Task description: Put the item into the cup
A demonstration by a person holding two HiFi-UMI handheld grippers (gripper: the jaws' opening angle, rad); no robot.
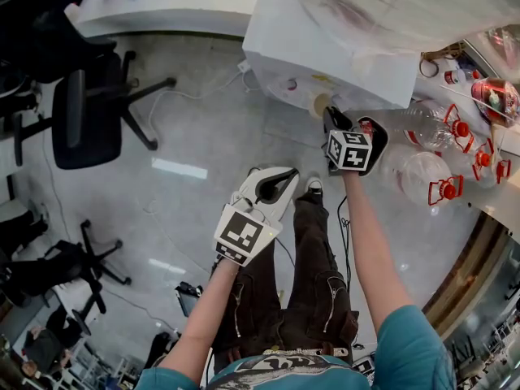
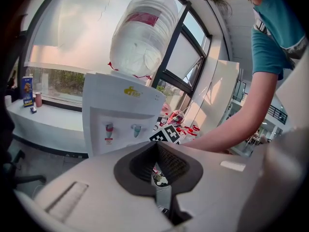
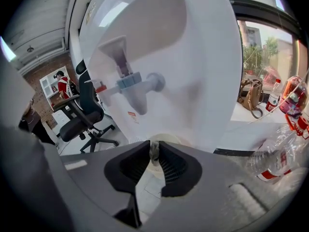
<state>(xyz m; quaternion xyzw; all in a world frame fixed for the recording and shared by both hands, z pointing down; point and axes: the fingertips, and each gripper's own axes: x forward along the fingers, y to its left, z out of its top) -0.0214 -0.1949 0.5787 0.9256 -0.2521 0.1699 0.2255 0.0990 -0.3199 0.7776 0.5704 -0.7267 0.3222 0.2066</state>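
Our right gripper point(image 3: 154, 144) pinches the pale item point(image 3: 154, 153) at its jaws' tips, the cup point(image 3: 169, 138) just beyond; left gripper point(image 2: 157, 148), jaws pressed together, farther off.

White water dispenser point(image 1: 325, 55), topped with an upturned jug point(image 2: 145, 30); carries a red tap point(image 2: 109, 128) and a blue tap point(image 2: 136, 129) side by side. Black office chair point(image 1: 89, 108) on grey floor point(image 1: 195, 136). Clear bottles with red caps point(image 1: 431, 181) lying just beside the dispenser. Brown handbag point(image 3: 252, 98) resting on a white ledge point(image 3: 241, 124).
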